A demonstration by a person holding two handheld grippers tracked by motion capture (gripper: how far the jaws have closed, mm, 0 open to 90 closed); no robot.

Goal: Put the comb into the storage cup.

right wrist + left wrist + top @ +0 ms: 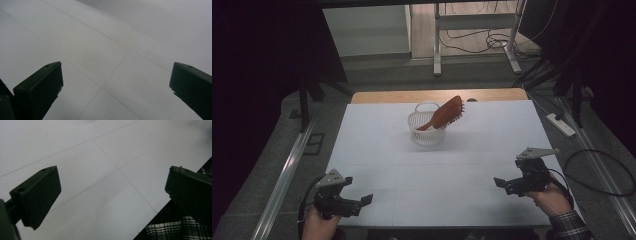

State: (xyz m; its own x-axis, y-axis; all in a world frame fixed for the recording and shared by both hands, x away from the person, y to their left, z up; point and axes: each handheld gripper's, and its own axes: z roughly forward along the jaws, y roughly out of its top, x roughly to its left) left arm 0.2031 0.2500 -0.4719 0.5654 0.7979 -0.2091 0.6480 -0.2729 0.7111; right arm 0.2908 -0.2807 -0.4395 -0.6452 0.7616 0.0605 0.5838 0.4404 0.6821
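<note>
White tabletop, and your brown wooden hairbrush leans in the white mesh basket at upper centre, head tilted upper right; both grippers, left and right, gape empty, right nearer.

The room around me is dim; only the white desk catches soft, even light, without glare. My jaws read as dark silhouettes. The far desk edge blurs in my right gripper view.
</note>
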